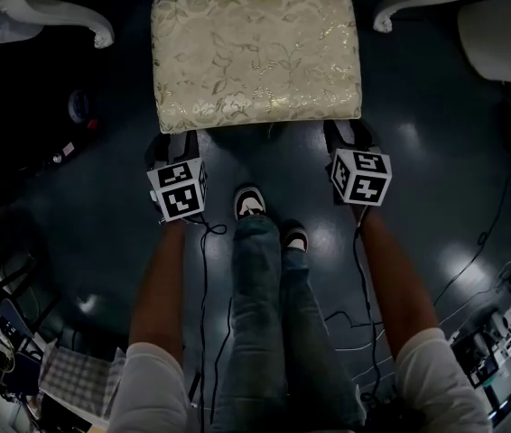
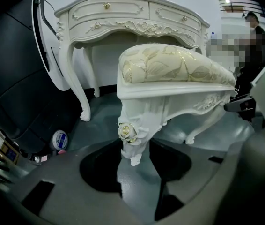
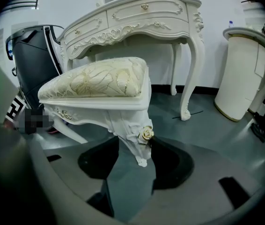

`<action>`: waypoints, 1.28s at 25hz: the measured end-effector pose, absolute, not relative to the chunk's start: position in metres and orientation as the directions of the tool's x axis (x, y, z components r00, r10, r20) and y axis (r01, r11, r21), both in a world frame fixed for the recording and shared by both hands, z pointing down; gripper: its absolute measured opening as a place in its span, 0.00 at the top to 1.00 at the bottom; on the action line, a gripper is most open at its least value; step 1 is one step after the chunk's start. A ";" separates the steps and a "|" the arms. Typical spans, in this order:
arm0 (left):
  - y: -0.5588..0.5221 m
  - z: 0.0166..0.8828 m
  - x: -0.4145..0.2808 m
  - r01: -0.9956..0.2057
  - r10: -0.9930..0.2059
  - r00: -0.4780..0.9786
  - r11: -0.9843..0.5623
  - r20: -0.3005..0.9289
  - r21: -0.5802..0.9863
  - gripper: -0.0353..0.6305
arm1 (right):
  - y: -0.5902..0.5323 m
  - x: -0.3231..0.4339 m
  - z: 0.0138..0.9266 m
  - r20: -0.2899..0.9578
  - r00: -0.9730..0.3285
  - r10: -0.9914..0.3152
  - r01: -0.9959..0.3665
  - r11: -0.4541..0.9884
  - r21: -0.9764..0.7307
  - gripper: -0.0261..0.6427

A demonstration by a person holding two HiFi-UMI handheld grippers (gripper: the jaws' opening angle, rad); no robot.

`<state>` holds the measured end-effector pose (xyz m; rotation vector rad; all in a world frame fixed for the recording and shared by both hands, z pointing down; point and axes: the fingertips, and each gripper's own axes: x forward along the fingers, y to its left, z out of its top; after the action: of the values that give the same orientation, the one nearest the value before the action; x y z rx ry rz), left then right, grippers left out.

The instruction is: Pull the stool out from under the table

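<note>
The stool has a cream leaf-patterned cushion (image 1: 255, 57) and carved white legs. It stands on the dark floor in front of the white dressing table (image 2: 123, 13), whose curled feet (image 1: 66, 12) flank it. My left gripper (image 1: 172, 138) is shut on the stool's front left leg (image 2: 133, 132), its pads touching both sides just below a gold rose. My right gripper (image 1: 350, 133) holds the front right leg (image 3: 131, 135) the same way, one pad against its rose. In the gripper views the left gripper (image 2: 135, 150) and the right gripper (image 3: 137, 150) sit low by the floor.
A white rounded cabinet (image 3: 240, 74) stands right of the table, and a black case (image 3: 34, 60) leans to its left. A tape roll (image 2: 59, 139) lies on the floor at left. My shoes (image 1: 251, 203) and trailing cables (image 1: 364, 332) are behind the stool. A person (image 2: 259, 55) stands at far right.
</note>
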<state>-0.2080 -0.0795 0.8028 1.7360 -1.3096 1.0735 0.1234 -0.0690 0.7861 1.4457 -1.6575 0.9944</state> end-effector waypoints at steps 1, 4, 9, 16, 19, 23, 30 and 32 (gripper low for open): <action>-0.078 0.803 -0.208 -0.969 -0.385 0.145 -0.241 0.911 0.052 0.65 | -0.069 0.124 0.786 0.889 -0.121 -0.441 -0.992 0.077 -0.097 0.64; -0.078 0.803 -0.208 -0.969 -0.376 0.144 -0.241 0.915 0.053 0.65 | -0.068 0.124 0.786 0.893 -0.119 -0.433 -0.993 0.069 -0.099 0.65; -0.076 0.801 -0.208 -0.967 -0.369 0.147 -0.248 0.918 0.055 0.65 | -0.066 0.126 0.783 0.897 -0.103 -0.430 -0.995 0.037 -0.096 0.66; -0.071 0.798 -0.203 -0.972 -0.386 0.169 -0.217 0.907 0.089 0.65 | -0.043 0.089 0.786 0.922 -0.122 -0.368 -0.991 0.099 -0.092 0.96; -0.070 0.798 -0.204 -0.974 -0.393 0.163 -0.208 0.905 0.085 0.65 | -0.029 0.089 0.790 0.933 -0.105 -0.346 -0.992 -0.033 -0.124 0.96; -0.071 0.797 -0.204 -0.969 -0.387 0.179 -0.227 0.905 0.094 0.65 | -0.016 0.082 0.781 0.928 -0.126 -0.350 -0.992 0.018 -0.128 0.96; -0.071 0.797 -0.204 -0.972 -0.381 0.176 -0.214 0.908 0.099 0.65 | -0.008 0.091 0.773 0.930 -0.107 -0.351 -0.992 -0.023 -0.123 0.96; -0.071 0.798 -0.204 -0.972 -0.385 0.174 -0.216 0.906 0.094 0.65 | -0.009 0.092 0.770 0.928 -0.105 -0.359 -0.992 -0.023 -0.121 0.96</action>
<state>-0.2039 -0.0713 0.7977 1.7223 -1.2971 1.0190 0.0917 -0.0087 0.7703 1.4534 -1.5443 1.1343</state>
